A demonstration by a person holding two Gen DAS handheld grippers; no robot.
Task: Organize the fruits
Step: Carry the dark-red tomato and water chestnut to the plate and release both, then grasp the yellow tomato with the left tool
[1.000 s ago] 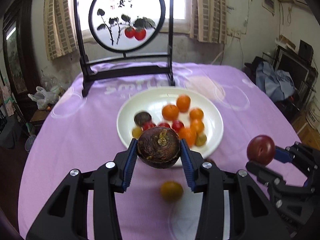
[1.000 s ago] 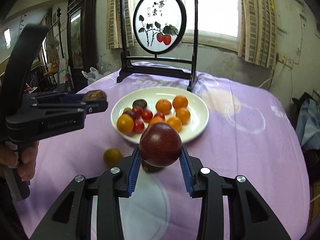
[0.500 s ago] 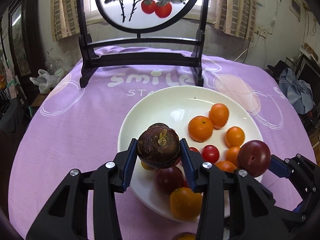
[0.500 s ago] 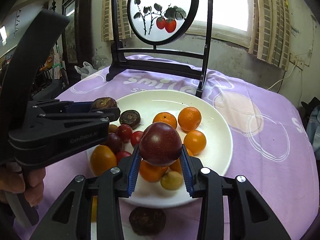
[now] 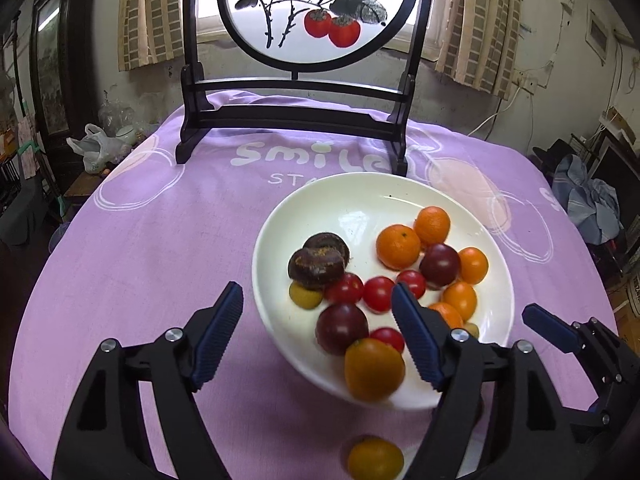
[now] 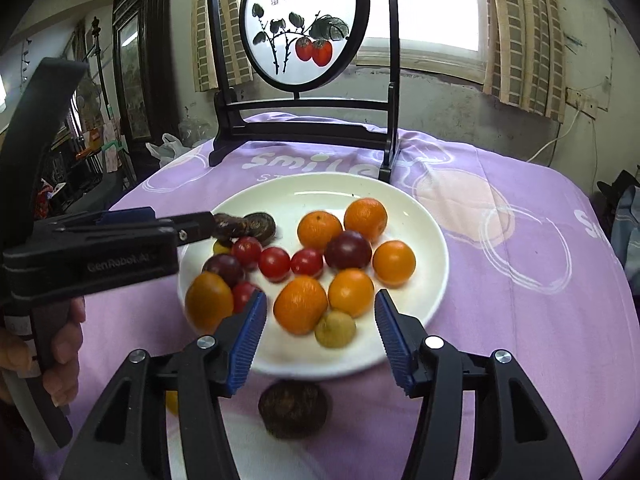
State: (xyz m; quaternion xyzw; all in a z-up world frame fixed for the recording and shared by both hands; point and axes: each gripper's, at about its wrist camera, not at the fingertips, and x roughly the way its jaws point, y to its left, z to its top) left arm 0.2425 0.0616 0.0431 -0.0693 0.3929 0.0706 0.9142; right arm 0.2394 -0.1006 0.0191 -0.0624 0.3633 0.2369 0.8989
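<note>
Both tongs wide apart, gripping nothing.

Left tongs point(image 5: 316, 332) up over the near left edge of the white plate point(image 5: 348, 196), blue pads spread. Seen from the right side too, left tongs point(image 6: 196, 226) reaching in from the left, tips just beside two brown fruits point(image 6: 248, 226) at the far left of the plate point(image 6: 424, 216).

Right tongs point(image 6: 320, 332) over the near edge of the plate, pads spread, an orange point(image 6: 300, 304) and a small yellow-green fruit point(image 6: 335, 329) just ahead between them.

On the plate, ahead of the left tongs: two brown fruits point(image 5: 318, 264) touching each other, red tomatoes point(image 5: 378, 293) in a row, dark red plums point(image 5: 439, 265), oranges point(image 5: 398, 246) farther right.

Off the plate, on the purple cloth point(image 5: 140, 248) of the desk: one brown fruit point(image 6: 294, 408) right under the right tongs, and one small orange fruit point(image 5: 375, 458) low down beside the left tongs.

Far behind the plate, a black stand with a round picture point(image 5: 316, 12).
</note>
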